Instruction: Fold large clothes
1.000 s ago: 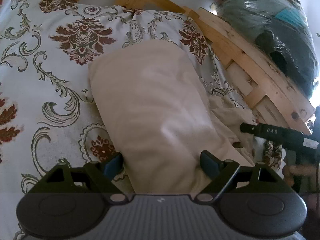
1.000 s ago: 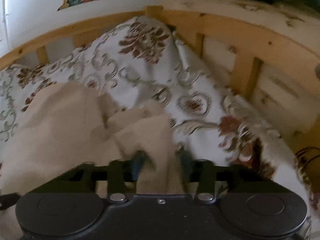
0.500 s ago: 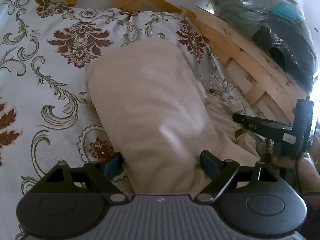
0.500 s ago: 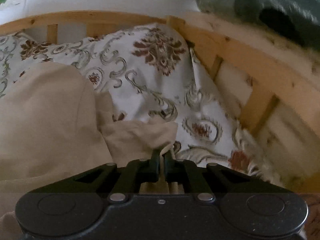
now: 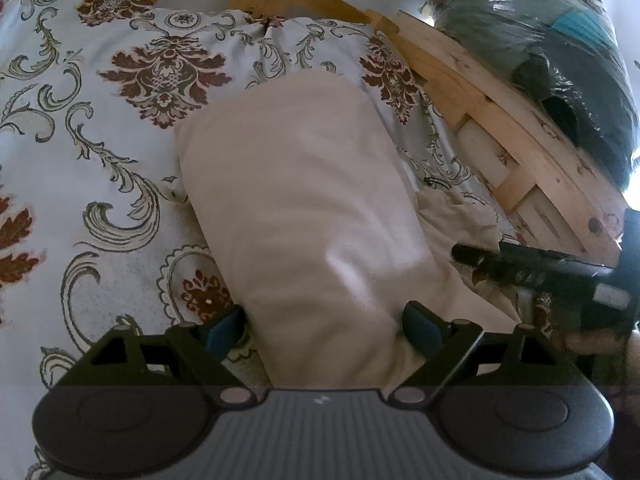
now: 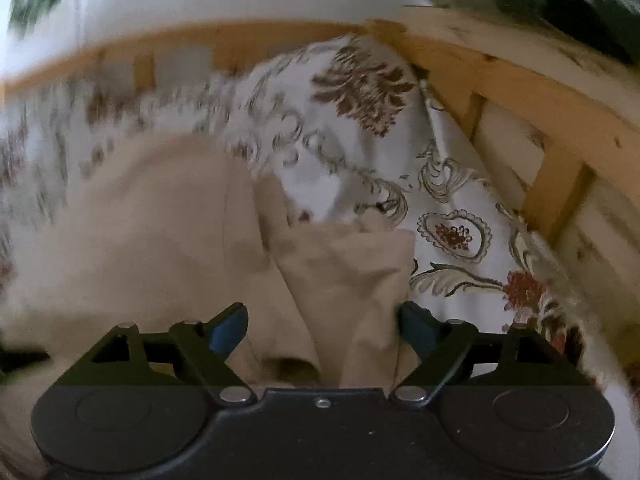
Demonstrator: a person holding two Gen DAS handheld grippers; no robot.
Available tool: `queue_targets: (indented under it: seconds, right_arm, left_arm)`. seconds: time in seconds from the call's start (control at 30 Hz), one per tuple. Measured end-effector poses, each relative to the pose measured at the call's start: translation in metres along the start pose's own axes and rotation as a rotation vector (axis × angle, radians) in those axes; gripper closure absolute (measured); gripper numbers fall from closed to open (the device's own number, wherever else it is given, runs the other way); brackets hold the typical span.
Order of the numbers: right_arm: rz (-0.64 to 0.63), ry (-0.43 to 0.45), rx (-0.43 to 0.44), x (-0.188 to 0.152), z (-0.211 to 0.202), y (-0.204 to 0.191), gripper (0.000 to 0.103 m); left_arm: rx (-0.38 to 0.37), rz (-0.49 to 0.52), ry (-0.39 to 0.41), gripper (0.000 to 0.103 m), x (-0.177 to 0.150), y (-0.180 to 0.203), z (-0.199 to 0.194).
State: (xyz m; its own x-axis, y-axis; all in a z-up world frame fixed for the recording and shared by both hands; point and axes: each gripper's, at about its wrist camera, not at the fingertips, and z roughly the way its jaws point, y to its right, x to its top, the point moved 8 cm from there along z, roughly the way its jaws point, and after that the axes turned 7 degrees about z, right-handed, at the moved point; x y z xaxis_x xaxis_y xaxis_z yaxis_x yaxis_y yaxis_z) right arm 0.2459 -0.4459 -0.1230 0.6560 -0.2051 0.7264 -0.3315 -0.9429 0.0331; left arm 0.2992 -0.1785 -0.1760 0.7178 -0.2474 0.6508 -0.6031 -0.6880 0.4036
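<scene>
1. On a floral bedsheet inside a wooden bed frame, a beige garment lies partly folded, its long panel running away from the left gripper, whose jaws stand wide apart on either side of the cloth without pinching it.
2. Beside that panel, the right gripper also stands spread, with a loose bunched flap rising between its blue pads (the view is motion-blurred).
3. Risk: neither tool grips anything, so the flap may slump and undo the fold.
4. Risk: closing now on the bunched layers could drag the neat panel askew or snag the sheet beneath.
</scene>
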Motion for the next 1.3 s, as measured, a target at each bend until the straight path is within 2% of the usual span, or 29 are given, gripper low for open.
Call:
queue_targets:
  seconds: [0.1, 0.2, 0.33, 0.47, 0.5, 0.7, 0.77, 0.83, 0.87, 0.9, 0.93, 1.0, 1.07, 1.23, 1.3]
  right_arm:
    - [-0.139, -0.017, -0.048, -0.011, 0.008, -0.012, 0.01]
    - [-0.173, -0.026, -0.068, -0.014, 0.015, -0.014, 0.01]
    - [-0.174, -0.024, -0.073, -0.014, 0.017, -0.013, 0.01]
    - [-0.153, -0.015, -0.059, -0.012, 0.014, -0.012, 0.01]
    - [-0.142, -0.005, -0.052, -0.01, 0.013, -0.012, 0.009]
    - [-0.056, 0.04, -0.025, -0.001, 0.014, -0.005, 0.01]
    - [-0.053, 0.037, -0.021, -0.002, 0.016, -0.006, 0.012]
    - [-0.043, 0.027, -0.007, -0.004, 0.018, -0.007, 0.022]
    - [-0.021, 0.013, 0.02, -0.005, 0.019, -0.008, 0.037]
    - [0.009, -0.009, 0.055, -0.007, 0.022, -0.009, 0.061]
    - [0.041, -0.036, 0.091, -0.009, 0.024, -0.01, 0.067]
    - [0.082, -0.07, 0.12, -0.013, 0.028, -0.014, 0.078]
    - [0.102, -0.082, 0.149, -0.014, 0.027, -0.02, 0.086]
    - [0.177, -0.107, 0.252, -0.014, 0.018, -0.052, 0.087]
    - [0.143, -0.094, 0.294, -0.011, 0.009, -0.076, 0.086]
  left_arm:
    - [0.002, 0.003, -0.001, 0.013, 0.0, 0.0, 0.0]
    - [0.004, 0.001, -0.003, 0.013, -0.001, 0.0, 0.001]
    - [0.003, -0.002, -0.001, 0.012, 0.0, 0.0, 0.001]
    - [0.005, -0.009, -0.003, 0.005, 0.003, -0.003, 0.002]
    - [-0.003, -0.023, -0.004, 0.002, 0.005, -0.007, 0.002]
    - [-0.059, -0.188, -0.011, 0.0, 0.003, -0.034, 0.009]
    - [-0.07, -0.195, -0.013, 0.001, 0.003, -0.034, 0.011]
    - [-0.116, -0.193, -0.016, 0.014, 0.005, -0.031, 0.014]
    - [-0.153, -0.22, -0.021, 0.02, 0.006, -0.03, 0.016]
    - [-0.149, -0.246, -0.029, 0.024, 0.008, -0.031, 0.018]
    - [-0.138, -0.237, -0.038, 0.027, 0.011, -0.031, 0.018]
    - [-0.103, -0.196, -0.038, 0.042, 0.017, -0.026, 0.013]
    - [-0.057, -0.139, -0.038, 0.048, 0.026, -0.019, 0.005]
    - [0.016, -0.058, -0.044, 0.054, 0.052, -0.029, -0.027]
    - [0.053, 0.006, -0.072, 0.054, 0.061, -0.043, -0.046]
